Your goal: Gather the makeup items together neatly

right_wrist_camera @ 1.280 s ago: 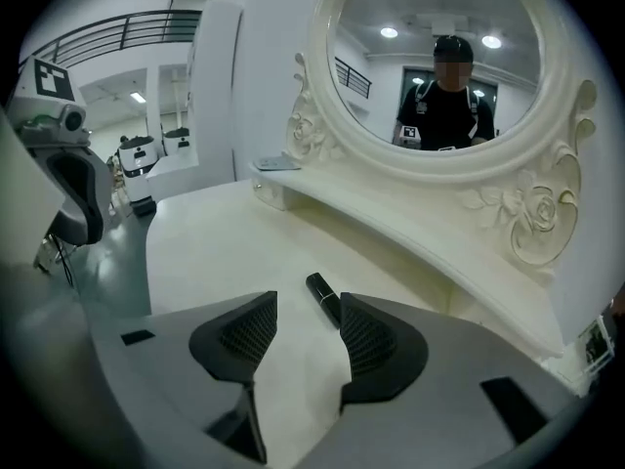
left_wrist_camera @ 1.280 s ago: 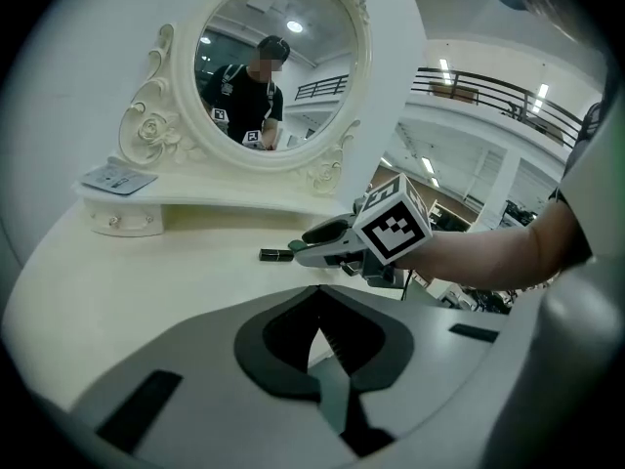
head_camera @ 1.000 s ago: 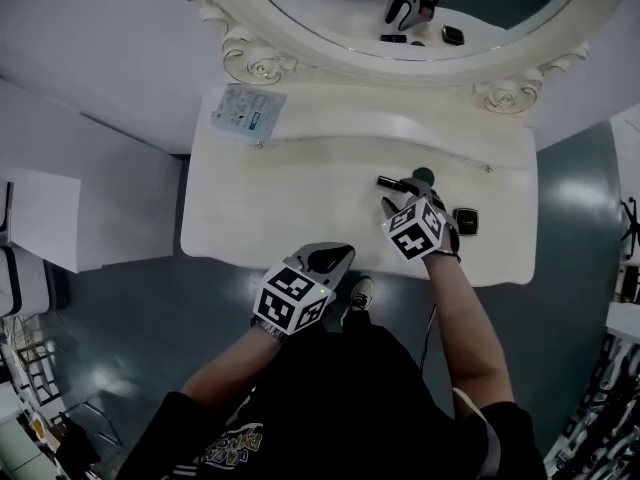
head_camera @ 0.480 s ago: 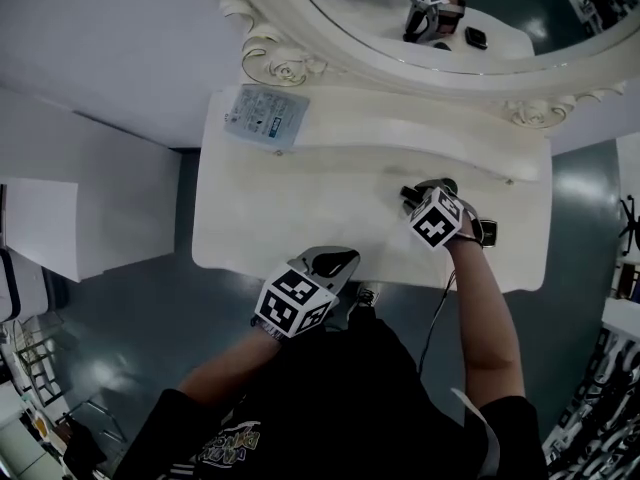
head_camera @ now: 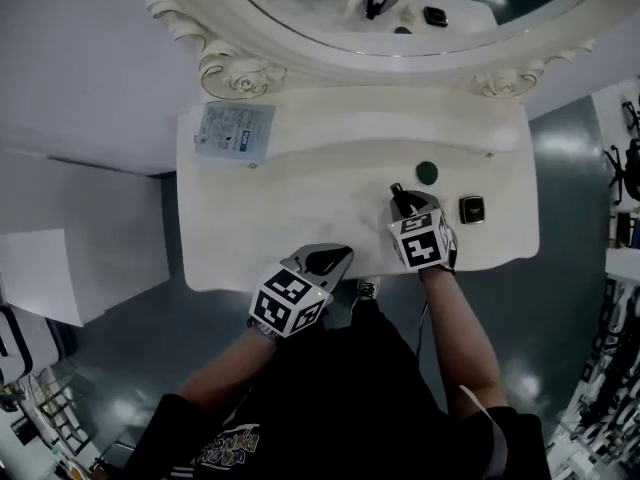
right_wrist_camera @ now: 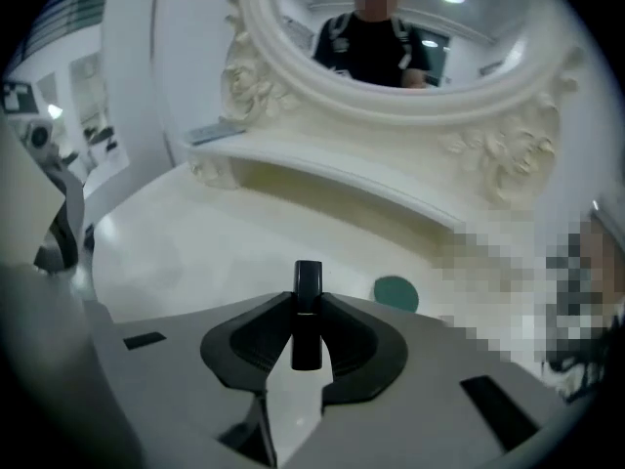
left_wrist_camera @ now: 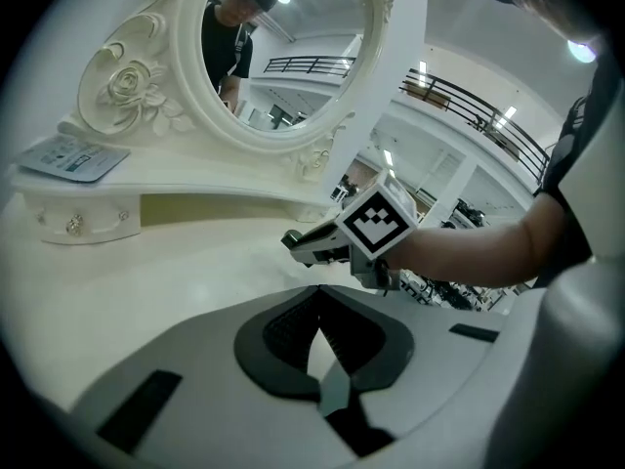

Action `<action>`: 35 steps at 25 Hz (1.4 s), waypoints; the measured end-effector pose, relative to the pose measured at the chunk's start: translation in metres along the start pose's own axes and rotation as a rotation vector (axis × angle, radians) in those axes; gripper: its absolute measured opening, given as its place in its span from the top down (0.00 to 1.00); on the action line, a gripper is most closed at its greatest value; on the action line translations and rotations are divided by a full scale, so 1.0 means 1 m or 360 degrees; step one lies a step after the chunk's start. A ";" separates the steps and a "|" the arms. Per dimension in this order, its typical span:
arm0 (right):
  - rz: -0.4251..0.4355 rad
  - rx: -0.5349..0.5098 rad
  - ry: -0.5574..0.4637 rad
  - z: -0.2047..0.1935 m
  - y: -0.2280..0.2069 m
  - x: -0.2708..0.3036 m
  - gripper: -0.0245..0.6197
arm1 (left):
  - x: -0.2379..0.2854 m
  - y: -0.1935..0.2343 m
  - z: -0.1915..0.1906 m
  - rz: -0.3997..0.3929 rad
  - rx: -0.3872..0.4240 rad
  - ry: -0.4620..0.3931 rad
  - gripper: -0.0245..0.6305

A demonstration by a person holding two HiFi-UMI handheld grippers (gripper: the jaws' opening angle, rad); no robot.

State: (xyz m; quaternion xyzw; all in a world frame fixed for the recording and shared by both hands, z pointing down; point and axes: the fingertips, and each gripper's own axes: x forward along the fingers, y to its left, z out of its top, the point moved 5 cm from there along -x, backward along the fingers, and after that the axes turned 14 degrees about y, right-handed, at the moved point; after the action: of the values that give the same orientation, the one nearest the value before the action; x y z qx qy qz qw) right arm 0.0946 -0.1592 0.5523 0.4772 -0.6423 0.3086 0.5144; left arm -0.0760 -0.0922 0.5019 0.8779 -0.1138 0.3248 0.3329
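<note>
My right gripper (head_camera: 403, 201) is over the right half of the cream vanity table (head_camera: 300, 198). Its jaws have just been closing and are now shut on a slim black makeup tube (right_wrist_camera: 308, 279), whose end sticks out past the pads toward the mirror (head_camera: 397, 190). A round green item (head_camera: 427, 173) lies just beyond it, also seen in the right gripper view (right_wrist_camera: 395, 292). A black square compact (head_camera: 471, 209) sits to the right. My left gripper (head_camera: 330, 259) hovers at the table's front edge, shut and empty (left_wrist_camera: 318, 301).
A pale blue packet (head_camera: 232, 130) lies on the raised back shelf at the left, also seen in the left gripper view (left_wrist_camera: 73, 156). The oval mirror (head_camera: 400, 8) in its carved frame stands behind. The right gripper's marker cube (left_wrist_camera: 376, 221) shows in the left gripper view.
The right gripper has closed on the black tube, which lay on the table, and has turned and drawn back toward the front edge with it. The left gripper has barely shifted.
</note>
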 end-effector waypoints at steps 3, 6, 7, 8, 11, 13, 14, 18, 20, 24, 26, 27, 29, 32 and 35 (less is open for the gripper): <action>0.0022 0.0430 -0.0111 -0.028 0.006 -0.010 0.80 | 0.003 -0.003 0.000 -0.0033 0.0033 0.0030 0.95; -0.0045 0.0619 -0.0113 -0.050 0.002 -0.009 0.80 | 0.005 -0.009 0.000 -0.0075 0.0090 0.0068 0.95; -0.0059 0.0658 -0.0106 -0.055 -0.001 -0.008 0.80 | 0.005 -0.010 0.000 -0.0086 0.0105 0.0077 0.95; -0.0064 0.0683 -0.0096 -0.057 -0.003 -0.006 0.80 | 0.004 -0.011 0.000 -0.0095 0.0117 0.0083 0.95; -0.0074 0.0678 -0.0058 -0.059 -0.007 -0.001 0.80 | 0.001 -0.011 -0.001 -0.0113 0.0152 0.0099 0.95; -0.0095 0.0660 -0.0039 -0.056 -0.011 0.001 0.80 | -0.001 -0.010 -0.003 -0.0120 0.0164 0.0112 0.95; -0.0104 0.0658 -0.0029 -0.055 -0.013 0.003 0.80 | -0.003 -0.009 -0.005 -0.0122 0.0167 0.0119 0.95; -0.0092 0.0700 0.0027 -0.050 -0.019 0.011 0.80 | -0.007 -0.002 -0.011 -0.0119 0.0164 0.0139 0.95; -0.0087 0.0721 0.0053 -0.049 -0.019 0.015 0.80 | -0.009 0.001 -0.013 -0.0119 0.0158 0.0142 0.95; -0.0110 0.0727 0.0100 -0.048 -0.019 0.017 0.80 | -0.013 0.006 -0.015 -0.0129 0.0152 0.0141 0.95; -0.0114 0.0725 0.0124 -0.047 -0.018 0.019 0.80 | -0.014 0.009 -0.015 -0.0131 0.0147 0.0137 0.95; -0.0112 0.0722 0.0135 -0.047 -0.018 0.020 0.80 | -0.015 0.010 -0.015 -0.0131 0.0145 0.0134 0.95; -0.0119 0.0726 0.0158 -0.047 -0.018 0.021 0.80 | -0.015 0.012 -0.014 -0.0133 0.0143 0.0129 0.95; -0.0140 0.0724 0.0170 -0.047 -0.018 0.022 0.80 | -0.015 0.013 -0.013 -0.0132 0.0141 0.0121 0.95; -0.0143 0.0730 0.0156 -0.046 -0.019 0.021 0.79 | -0.016 0.013 -0.013 -0.0130 0.0136 0.0117 0.95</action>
State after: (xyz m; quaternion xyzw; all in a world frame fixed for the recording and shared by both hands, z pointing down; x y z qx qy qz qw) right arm 0.1282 -0.1317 0.5836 0.5940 -0.5078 0.4461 0.4363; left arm -0.1000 -0.0931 0.5055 0.8827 -0.0516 0.3477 0.3119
